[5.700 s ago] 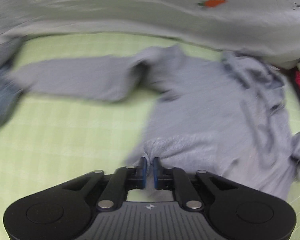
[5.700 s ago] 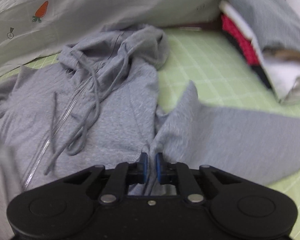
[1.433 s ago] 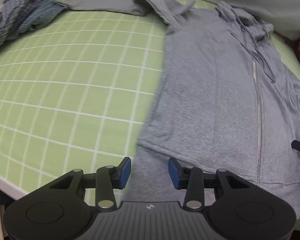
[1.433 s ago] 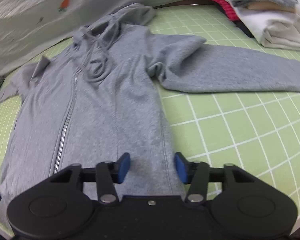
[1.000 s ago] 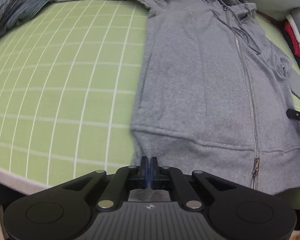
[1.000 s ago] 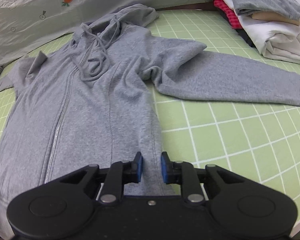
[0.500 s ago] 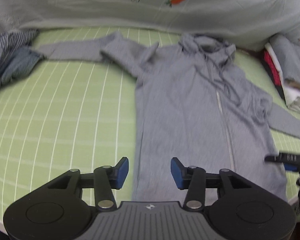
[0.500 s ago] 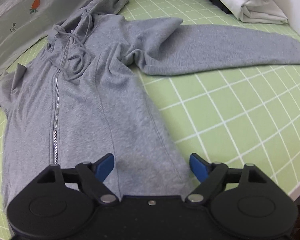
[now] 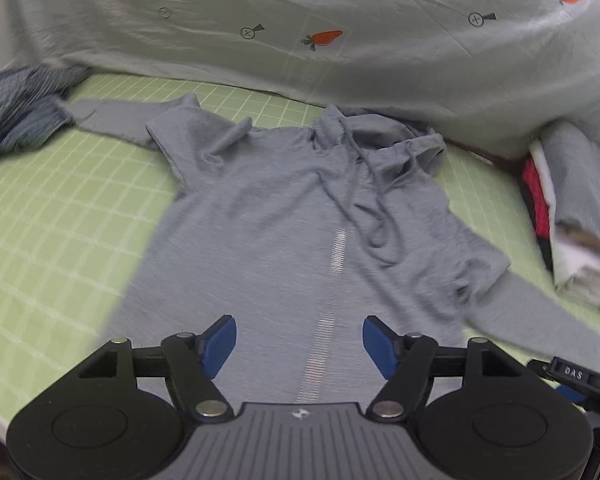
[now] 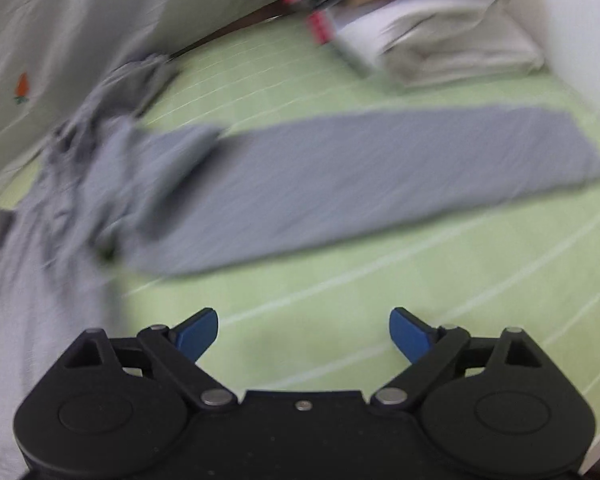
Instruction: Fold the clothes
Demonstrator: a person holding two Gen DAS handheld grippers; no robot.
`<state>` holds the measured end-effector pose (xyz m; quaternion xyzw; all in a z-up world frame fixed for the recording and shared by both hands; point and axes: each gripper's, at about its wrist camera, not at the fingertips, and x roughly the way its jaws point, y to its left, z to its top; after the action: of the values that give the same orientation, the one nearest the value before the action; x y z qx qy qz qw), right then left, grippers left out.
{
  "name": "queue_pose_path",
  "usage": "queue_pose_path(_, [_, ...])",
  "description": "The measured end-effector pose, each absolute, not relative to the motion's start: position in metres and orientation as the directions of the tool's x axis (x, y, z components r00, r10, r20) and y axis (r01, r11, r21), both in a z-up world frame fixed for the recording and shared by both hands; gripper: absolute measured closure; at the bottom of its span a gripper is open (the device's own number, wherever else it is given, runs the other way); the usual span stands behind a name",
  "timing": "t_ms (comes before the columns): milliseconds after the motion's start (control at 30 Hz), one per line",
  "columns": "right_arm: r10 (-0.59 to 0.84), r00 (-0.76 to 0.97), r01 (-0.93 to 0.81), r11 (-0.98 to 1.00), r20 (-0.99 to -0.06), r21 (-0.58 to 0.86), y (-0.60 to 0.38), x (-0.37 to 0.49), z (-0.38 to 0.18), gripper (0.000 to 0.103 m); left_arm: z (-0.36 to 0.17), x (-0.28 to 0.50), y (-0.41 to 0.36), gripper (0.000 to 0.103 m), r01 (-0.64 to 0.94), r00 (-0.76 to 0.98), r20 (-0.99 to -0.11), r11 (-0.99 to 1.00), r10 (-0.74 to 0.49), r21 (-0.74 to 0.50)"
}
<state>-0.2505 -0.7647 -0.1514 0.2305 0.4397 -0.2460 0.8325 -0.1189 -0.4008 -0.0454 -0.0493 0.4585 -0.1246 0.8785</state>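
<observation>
Lying front-up on the green gridded mat, zipper closed: a grey hoodie, hood toward the far edge against the carrot-print sheet, drawstrings trailing over the chest. Stretching one sleeve toward the far left corner, its cuff reaching a blue striped heap; stretching the other sleeve flat toward the right edge. Sitting at the far right corner: a stack of folded clothes, with grey, red and white layers, blurred in both views. No containers visible.

Hovering above the hoodie's lower front: the left hand-held gripper, jaws spread, having just been opening, nothing between the blue pads, only the zipper line showing below the gap. Hovering over bare mat near the right sleeve: the right hand-held gripper, jaws spread wide, also just been opening, holding nothing.
</observation>
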Motion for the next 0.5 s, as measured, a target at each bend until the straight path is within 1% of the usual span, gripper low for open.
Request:
queue_pose_path(100, [-0.295,0.498,0.603,0.794,-0.816,0.081,-0.821,-0.257,-0.142,0.010,-0.044,-0.142,-0.437,0.028,0.153,0.550,-0.788,0.961,-0.276,-0.230])
queue_pose_path(200, [-0.391,0.477,0.610,0.792,-0.787,-0.024,-0.871,-0.260,-0.142,0.009,-0.043,-0.160,-0.467,0.028,0.141,0.541,-0.803,0.968,-0.251,-0.208])
queue_pose_path(300, [-0.415,0.468,0.634,0.773,-0.780,-0.031,-0.917,-0.263,-0.147,0.009,-0.041,-0.173,-0.492,0.028,0.157,0.527,-0.818,0.973,-0.230,-0.172])
queue_pose_path(367, [-0.413,0.463,0.657,0.754,-0.784,-0.010,-0.939,-0.265,-0.153,0.009,-0.043,-0.175,-0.504,0.027,0.165,0.516,-0.831,0.976,-0.209,-0.143])
queue_pose_path(433, [-0.404,0.460,0.671,0.741,-0.791,0.011,-0.953,-0.267,-0.159,0.015,-0.042,-0.177,-0.512,0.027,0.160,0.511,-0.839,0.980,-0.187,-0.121])
queue_pose_path(467, [-0.396,0.464,0.671,0.742,-0.793,0.022,-0.956,-0.269,-0.161,0.023,-0.041,-0.178,-0.515,0.027,0.158,0.515,-0.838,0.980,-0.184,-0.118])
queue_pose_path(500, [-0.402,0.462,0.669,0.743,-0.791,0.013,-0.956,-0.271,-0.163,0.027,-0.039,-0.180,-0.517,0.027,0.156,0.518,-0.836,0.981,-0.181,-0.116])
